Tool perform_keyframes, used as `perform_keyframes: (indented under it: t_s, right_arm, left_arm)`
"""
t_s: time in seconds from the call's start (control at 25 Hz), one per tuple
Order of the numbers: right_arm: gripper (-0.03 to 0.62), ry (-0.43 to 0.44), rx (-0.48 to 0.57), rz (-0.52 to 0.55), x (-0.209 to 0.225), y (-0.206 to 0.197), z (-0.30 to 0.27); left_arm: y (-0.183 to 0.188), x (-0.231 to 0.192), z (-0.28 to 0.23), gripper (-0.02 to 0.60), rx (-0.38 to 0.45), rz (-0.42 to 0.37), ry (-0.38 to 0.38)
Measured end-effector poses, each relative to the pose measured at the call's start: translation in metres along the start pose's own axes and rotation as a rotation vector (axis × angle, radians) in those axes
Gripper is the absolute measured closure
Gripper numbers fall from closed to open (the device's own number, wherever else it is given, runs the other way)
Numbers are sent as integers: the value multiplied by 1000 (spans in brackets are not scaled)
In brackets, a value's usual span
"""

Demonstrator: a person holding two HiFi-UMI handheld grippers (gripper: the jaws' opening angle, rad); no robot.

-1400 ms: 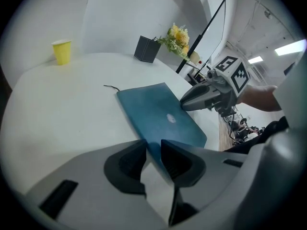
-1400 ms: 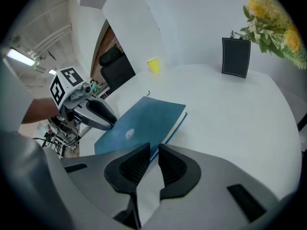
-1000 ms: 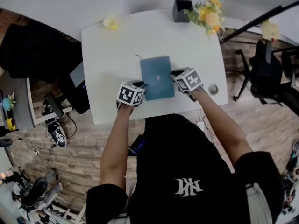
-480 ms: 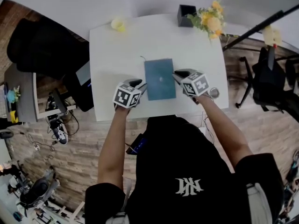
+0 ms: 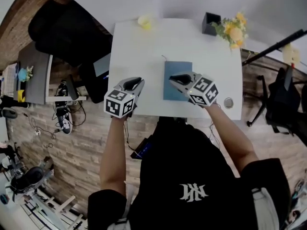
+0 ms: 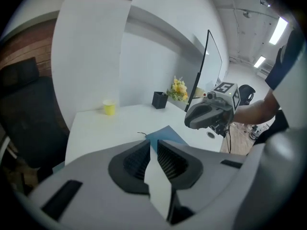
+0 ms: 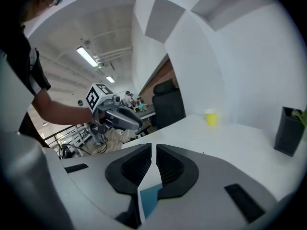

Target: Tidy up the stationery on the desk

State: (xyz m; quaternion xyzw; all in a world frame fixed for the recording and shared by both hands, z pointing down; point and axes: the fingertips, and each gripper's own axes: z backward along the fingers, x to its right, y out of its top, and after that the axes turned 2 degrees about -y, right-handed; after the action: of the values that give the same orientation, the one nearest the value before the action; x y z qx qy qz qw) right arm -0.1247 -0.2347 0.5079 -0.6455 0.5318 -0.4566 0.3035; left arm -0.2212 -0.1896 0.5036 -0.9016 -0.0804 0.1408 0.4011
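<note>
Above the white table's [image 5: 144,47] front edge, left gripper [image 5: 136,83] and right gripper [image 5: 174,78] are held empty, jaws just closed nearly together; the flat blue notebook [image 5: 178,69] seems placed, withdrawal is judged next.

Reaching forward with both bare forearms out of short black sleeves: left forearm [image 5: 114,150] almost straight ahead, right forearm [image 5: 229,131] angled inward. Carrying at the end of the left forearm the grey two-jaw left gripper [image 5: 136,82], topped by its black-and-white marker cube and nosed forward and clearly downward. Carrying at the end of the right forearm the matching grey right gripper [image 5: 174,78], nosed inward toward the other and tilted only slightly down. Held well apart from each other. Just been closing both pairs of jaws: left drawn to a thin slit with nothing between, right likewise, nothing between.
</note>
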Motion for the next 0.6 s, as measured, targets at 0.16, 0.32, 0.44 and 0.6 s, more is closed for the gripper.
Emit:
perform_keyframes:
  t_s: [0.16, 0.32, 0.44, 0.6]
  right_arm:
    - [539, 132, -31, 122, -43, 6, -36]
    - [532, 246, -110, 245, -80, -1, -69]
    - [477, 328, -179, 312, -101, -11, -94]
    - [454, 396, -263, 380, -125, -30, -129]
  left_arm:
    - [-23, -12, 41, 540, 25, 46, 63]
    - [-60, -22, 71, 543, 36, 120, 92]
    - [-91, -27, 84, 543, 36, 171, 99]
    - [-132, -37, 98, 543, 31, 218, 71]
